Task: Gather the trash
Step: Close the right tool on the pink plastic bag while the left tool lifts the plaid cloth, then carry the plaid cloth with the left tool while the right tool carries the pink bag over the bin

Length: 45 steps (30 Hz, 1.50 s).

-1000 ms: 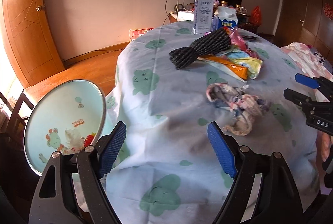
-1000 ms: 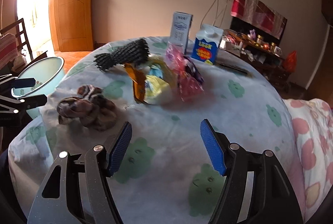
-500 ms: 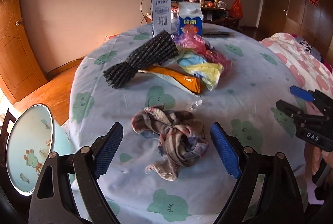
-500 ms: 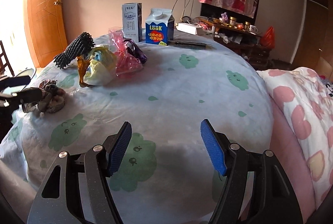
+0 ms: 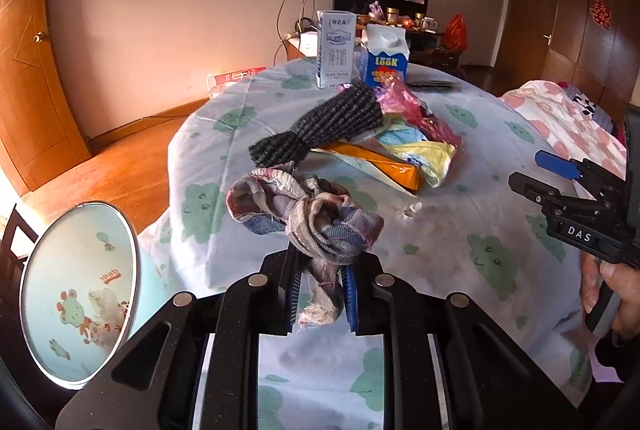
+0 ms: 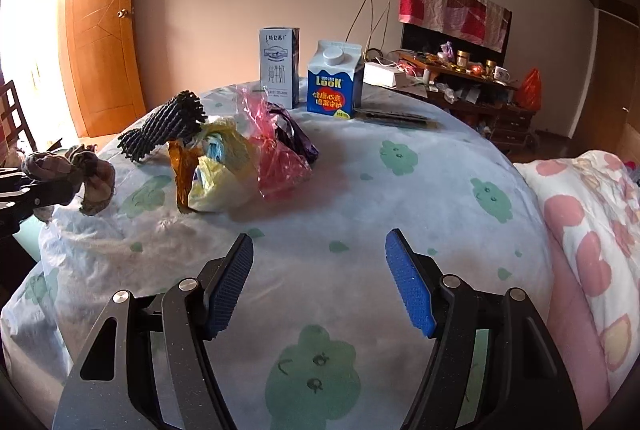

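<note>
Tongs on the left (image 5: 320, 294) had just been closing, and their blue pads now pressed on the lower tail of a crumpled plaid rag (image 5: 308, 214). Most of the rag stood bunched above the pads, near the counter's left edge; in the right wrist view the same rag (image 6: 80, 174) hung from the dark tongs at the far left, and its frayed end looked a little above the cloth, though I could not tell for sure if it still touched. The counter (image 5: 460, 254) was round and covered with a pale cloth printed with green clouds.

The right tongs (image 6: 320, 282) stood wide apart with nothing between the pads, only bare cloth below them near the counter's front edge. In the left wrist view the right tongs (image 5: 560, 186) were at the counter's right edge, held by a hand (image 5: 612, 294).

Toward the middle of the counter lay a heap of trash: a black foam net sleeve (image 5: 324, 126), an orange wrapper (image 5: 380, 162), a yellow bag (image 5: 424, 154) and a pink bag (image 5: 412, 110), all touching. At the far edge stood a tall white milk carton (image 5: 336, 50) and, just beside it, a blue carton (image 5: 384, 58). A pale blue bin (image 5: 80, 290) with cartoon prints stood off the counter's left edge, with some scraps inside.
</note>
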Motion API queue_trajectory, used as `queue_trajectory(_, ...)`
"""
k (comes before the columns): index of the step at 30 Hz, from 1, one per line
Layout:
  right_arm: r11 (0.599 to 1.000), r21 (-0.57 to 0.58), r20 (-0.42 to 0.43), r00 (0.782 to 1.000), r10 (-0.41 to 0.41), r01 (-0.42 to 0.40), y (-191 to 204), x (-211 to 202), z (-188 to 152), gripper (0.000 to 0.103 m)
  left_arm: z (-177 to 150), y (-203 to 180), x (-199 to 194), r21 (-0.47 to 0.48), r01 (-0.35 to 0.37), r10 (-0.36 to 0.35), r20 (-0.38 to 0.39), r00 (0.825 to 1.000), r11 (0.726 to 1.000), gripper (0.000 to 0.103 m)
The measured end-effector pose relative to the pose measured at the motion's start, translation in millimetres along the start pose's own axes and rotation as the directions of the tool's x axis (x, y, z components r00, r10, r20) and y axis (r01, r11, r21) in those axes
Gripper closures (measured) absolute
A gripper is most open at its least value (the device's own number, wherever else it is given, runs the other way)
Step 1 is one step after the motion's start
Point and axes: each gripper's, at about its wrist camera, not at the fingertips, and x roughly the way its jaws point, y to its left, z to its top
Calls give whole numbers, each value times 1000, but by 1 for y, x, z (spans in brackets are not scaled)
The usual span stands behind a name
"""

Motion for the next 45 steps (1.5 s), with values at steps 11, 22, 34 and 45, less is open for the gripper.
queue_trajectory(11,998,16,-156,986,58,-56,14,63,53,40,-1,63,-9,-103,-139,142,21,990,985,85)
queue_trajectory(22,995,7,-172,980,104,-104,21,60,48,94,-9,78,-17,-109,-151,154,19,988,982,85)
queue_trajectory(34,998,-5,-51,997,64,-65,29,23,59,94,-13,94,-29,-120,-190,194,26,981,974,85)
queue_trajectory(45,997,-18,6,997,71,-71,44,15,83,94,-17,111,-42,-142,-223,230,35,973,964,85)
